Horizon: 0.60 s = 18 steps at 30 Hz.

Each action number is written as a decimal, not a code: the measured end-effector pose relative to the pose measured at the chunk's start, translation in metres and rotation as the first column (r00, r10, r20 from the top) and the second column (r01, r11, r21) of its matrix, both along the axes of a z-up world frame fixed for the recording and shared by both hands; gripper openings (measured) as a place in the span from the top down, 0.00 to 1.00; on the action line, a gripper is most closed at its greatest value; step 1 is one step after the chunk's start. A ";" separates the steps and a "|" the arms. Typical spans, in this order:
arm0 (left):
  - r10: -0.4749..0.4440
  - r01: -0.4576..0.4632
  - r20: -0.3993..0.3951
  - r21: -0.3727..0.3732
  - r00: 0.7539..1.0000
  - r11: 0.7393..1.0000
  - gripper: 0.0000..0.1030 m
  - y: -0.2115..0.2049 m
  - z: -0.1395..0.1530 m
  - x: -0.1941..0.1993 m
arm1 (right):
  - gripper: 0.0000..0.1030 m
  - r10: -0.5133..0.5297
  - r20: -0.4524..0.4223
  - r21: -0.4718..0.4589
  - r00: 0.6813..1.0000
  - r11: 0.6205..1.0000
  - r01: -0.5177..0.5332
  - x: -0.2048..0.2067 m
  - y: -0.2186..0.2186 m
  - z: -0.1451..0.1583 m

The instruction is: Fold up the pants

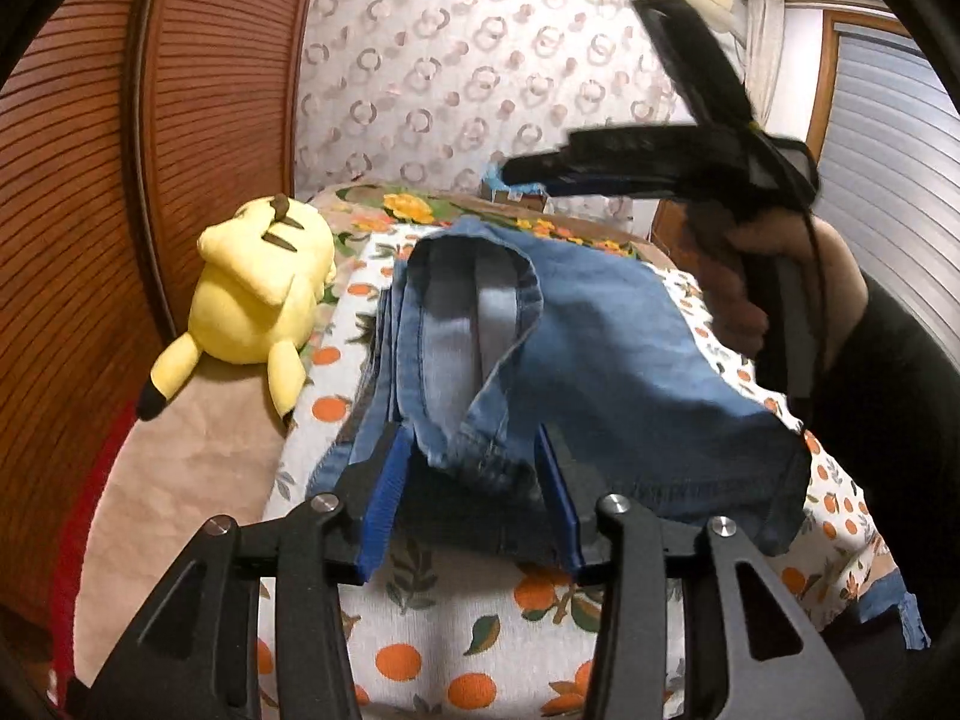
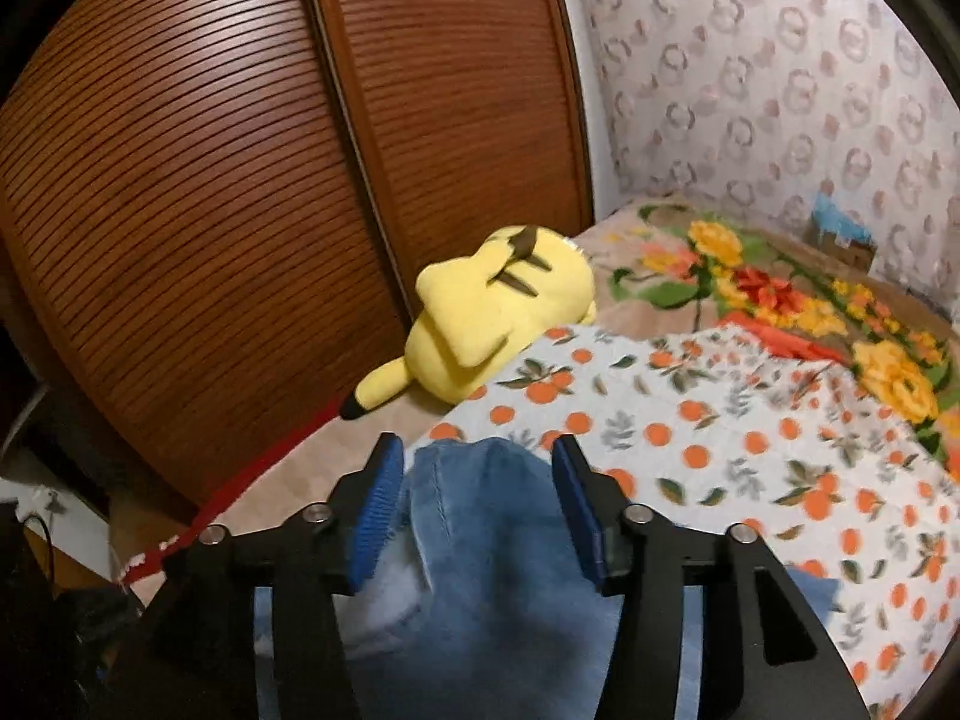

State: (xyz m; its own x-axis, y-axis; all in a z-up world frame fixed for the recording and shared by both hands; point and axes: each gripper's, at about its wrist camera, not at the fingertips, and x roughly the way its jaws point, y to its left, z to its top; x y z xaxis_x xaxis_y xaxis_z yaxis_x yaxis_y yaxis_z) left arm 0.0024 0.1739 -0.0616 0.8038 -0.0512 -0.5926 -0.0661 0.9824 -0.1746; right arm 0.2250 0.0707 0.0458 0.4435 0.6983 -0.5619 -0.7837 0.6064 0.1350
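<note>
I see a yellow plush toy (image 1: 258, 306) lying at the left edge of the orange-print sheet (image 1: 498, 630). Left of the toy stands a slatted wooden wardrobe (image 2: 210, 180).

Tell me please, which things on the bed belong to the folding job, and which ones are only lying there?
Belong to the job:
- blue jeans
- left tongs, open
- right tongs, open

Only lying there:
- yellow plush toy
- orange-print sheet
- flowered blanket
</note>
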 end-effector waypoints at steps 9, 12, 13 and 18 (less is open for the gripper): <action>-0.019 0.018 0.021 0.049 1.000 0.999 0.56 -0.005 0.008 0.016 | 0.45 -0.088 0.063 -0.052 0.994 0.994 0.091 -0.027 -0.066 -0.010; -0.013 0.014 -0.017 0.069 1.000 0.998 0.56 -0.006 -0.002 0.029 | 0.43 -0.118 0.062 -0.071 0.991 0.990 0.123 -0.034 -0.088 -0.022; -0.003 0.006 -0.032 0.070 0.999 0.998 0.56 -0.004 -0.005 0.033 | 0.43 -0.128 0.058 -0.077 0.990 0.988 0.132 -0.035 -0.095 -0.027; 0.063 -0.058 -0.071 0.075 0.995 0.995 0.56 0.008 -0.017 0.034 | 0.42 -0.175 0.032 -0.108 0.984 0.978 0.177 -0.035 -0.117 -0.042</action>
